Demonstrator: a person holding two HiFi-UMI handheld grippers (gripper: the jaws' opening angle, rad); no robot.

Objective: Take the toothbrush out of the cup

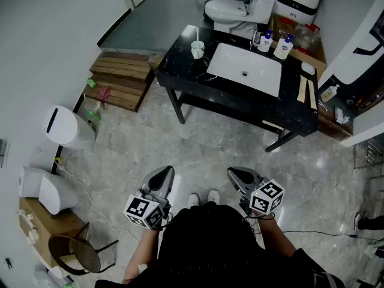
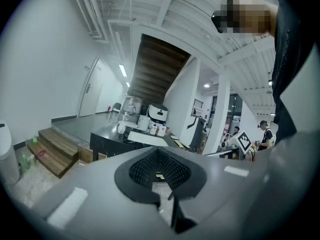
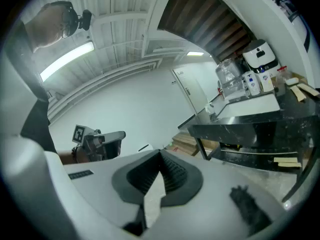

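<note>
Left gripper (image 1: 163, 174): held low and close to the person's body, with its jaws closed tip to tip and nothing between them.
Right gripper (image 1: 238, 174): carried level with the left one, jaws likewise pressed together and empty.
Cup (image 1: 197, 50): white, standing upright near the far left corner of the black counter (image 1: 180, 72), just left of the white sink basin (image 1: 231, 62).
Toothbrush (image 1: 197, 38): stood in the cup, its upper end poking straight up above the rim.
Reach: both grippers were well apart from the counter, with a stretch of grey stone floor (image 1: 198, 143) between them and it.
Bottles (image 1: 283, 47): two white ones with blue tops stood behind the basin on its right.
Surroundings: wooden steps (image 1: 123, 80) lay to the counter's left, a white bin (image 1: 66, 126) stood near the wall, and a toilet (image 1: 227, 11) sat beyond the counter.
</note>
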